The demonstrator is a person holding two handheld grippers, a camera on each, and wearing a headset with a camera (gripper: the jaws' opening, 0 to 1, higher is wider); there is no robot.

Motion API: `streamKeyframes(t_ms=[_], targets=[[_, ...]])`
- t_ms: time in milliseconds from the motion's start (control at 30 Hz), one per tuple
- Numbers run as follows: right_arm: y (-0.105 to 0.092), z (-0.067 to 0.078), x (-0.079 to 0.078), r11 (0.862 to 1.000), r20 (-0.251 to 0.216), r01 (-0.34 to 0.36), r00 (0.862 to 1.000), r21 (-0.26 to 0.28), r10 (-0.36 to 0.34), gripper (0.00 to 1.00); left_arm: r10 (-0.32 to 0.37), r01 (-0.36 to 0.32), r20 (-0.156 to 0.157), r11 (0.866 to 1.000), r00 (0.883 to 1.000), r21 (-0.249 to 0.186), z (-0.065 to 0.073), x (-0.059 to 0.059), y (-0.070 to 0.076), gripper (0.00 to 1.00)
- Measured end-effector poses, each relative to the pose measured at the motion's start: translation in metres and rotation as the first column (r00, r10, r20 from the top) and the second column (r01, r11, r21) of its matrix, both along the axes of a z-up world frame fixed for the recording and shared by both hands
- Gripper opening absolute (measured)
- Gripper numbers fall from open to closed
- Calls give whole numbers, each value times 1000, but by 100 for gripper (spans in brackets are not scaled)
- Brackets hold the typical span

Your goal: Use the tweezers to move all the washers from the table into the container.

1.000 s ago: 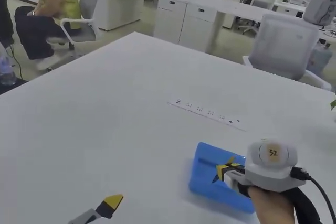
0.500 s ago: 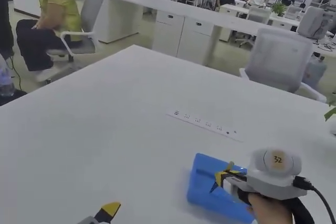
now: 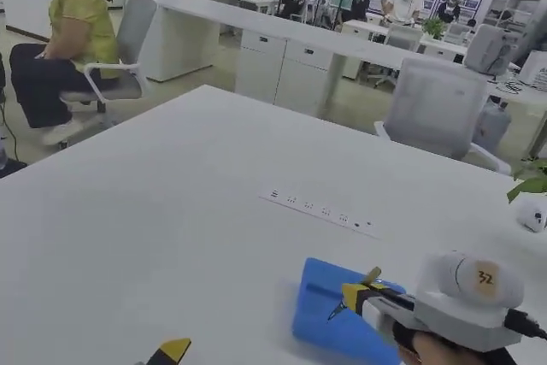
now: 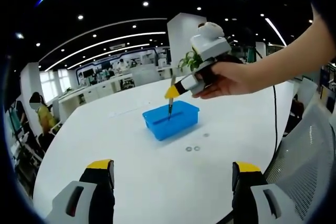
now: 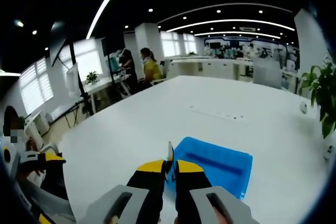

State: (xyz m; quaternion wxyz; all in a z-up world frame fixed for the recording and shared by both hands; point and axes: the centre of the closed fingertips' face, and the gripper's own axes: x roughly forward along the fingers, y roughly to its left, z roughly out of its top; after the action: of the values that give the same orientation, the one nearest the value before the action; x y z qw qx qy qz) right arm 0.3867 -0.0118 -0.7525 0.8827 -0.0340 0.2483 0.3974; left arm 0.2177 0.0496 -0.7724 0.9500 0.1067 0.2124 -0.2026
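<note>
While the right hand-held gripper [image 4: 172,92] clenches the tweezers [image 4: 170,109], tip pointing down into the blue container [image 4: 167,130], two washers [image 4: 192,149] lie on the worktop [image 4: 105,140] just beside that container, clear of the tweezers. Back from the container, the left hand-held gripper [image 4: 172,166] gapes, holding nothing.

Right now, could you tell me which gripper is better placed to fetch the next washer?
The right gripper: it holds the tweezers at the container, close to the washers on the table. The left gripper is open and empty.
</note>
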Motion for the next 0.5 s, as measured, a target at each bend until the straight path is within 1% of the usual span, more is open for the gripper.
streamKeyframes(t_ms=[33,100,133,233,267,300,367,433,500], targets=[[0,0,-3,1000,5,-10,1000,-7,10,3,0,0,1,1000,1000,0,0,0,0,95],[1,-2,-8,1000,10,-25,1000,-20,25,3,2,-2,-8,1000,1000,7,-2,0,1,95],[1,-3,-12,999,15,-39,999,-38,40,3,1,-1,-10,1000,1000,7,-2,0,1,95],[2,-12,-22,992,25,-80,996,-97,83,3,0,0,1,1000,1000,11,0,0,1,95],[2,-14,-25,990,25,-87,996,-108,90,3,1,-1,6,1000,1000,12,0,0,1,95],[2,-16,-28,989,26,-92,995,-114,96,3,1,-1,10,1000,1000,10,1,0,1,95],[1,-21,-33,989,19,-94,995,-116,97,3,3,-3,8,1000,1000,13,1,0,2,95],[0,-27,-38,989,3,-97,995,-112,98,3,0,0,12,1000,1000,12,2,0,1,95],[-2,-34,-43,988,-14,-97,995,-119,96,3,-4,4,7,1000,1000,10,1,0,0,95]])
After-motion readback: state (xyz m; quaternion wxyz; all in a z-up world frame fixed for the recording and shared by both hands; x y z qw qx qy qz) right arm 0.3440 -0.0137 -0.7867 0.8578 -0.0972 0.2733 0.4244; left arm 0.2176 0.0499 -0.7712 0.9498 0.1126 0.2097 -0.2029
